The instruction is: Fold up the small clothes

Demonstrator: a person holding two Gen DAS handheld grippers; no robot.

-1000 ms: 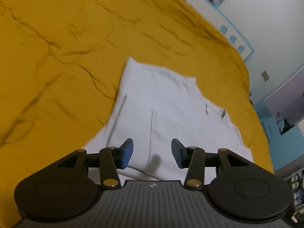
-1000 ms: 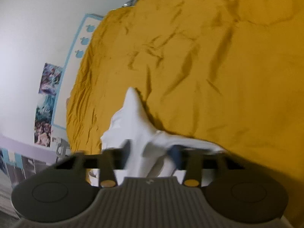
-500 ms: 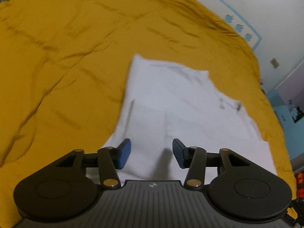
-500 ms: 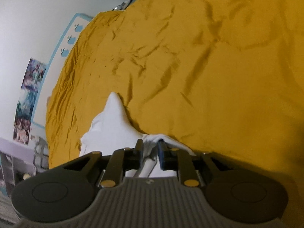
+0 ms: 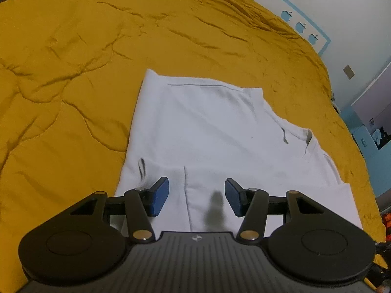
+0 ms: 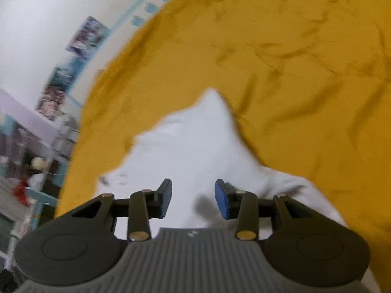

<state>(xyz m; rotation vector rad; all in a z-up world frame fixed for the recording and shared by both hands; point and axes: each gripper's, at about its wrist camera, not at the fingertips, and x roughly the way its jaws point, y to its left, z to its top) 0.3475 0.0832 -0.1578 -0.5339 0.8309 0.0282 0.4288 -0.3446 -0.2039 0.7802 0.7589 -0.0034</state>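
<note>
A small white garment (image 5: 215,131) lies mostly flat on the mustard-yellow bedspread (image 5: 73,78), with a folded flap near its near edge and a collar at the right. My left gripper (image 5: 196,199) is open and empty, hovering just above the garment's near edge. In the right wrist view the same white garment (image 6: 195,146) lies on the bedspread (image 6: 305,73), with one pointed corner towards the far side. My right gripper (image 6: 193,201) is open and empty above the garment; this view is blurred.
A white wall with apple stickers (image 5: 300,26) and posters (image 6: 88,36) borders the bed's far side. Shelving and clutter (image 6: 29,171) stand beyond the bed's edge at the left of the right wrist view. Bedspread surrounds the garment.
My right gripper was shut on a fold of the garment half a second ago; it has opened and let go. The garment now lies flatter. My left gripper stayed open.
</note>
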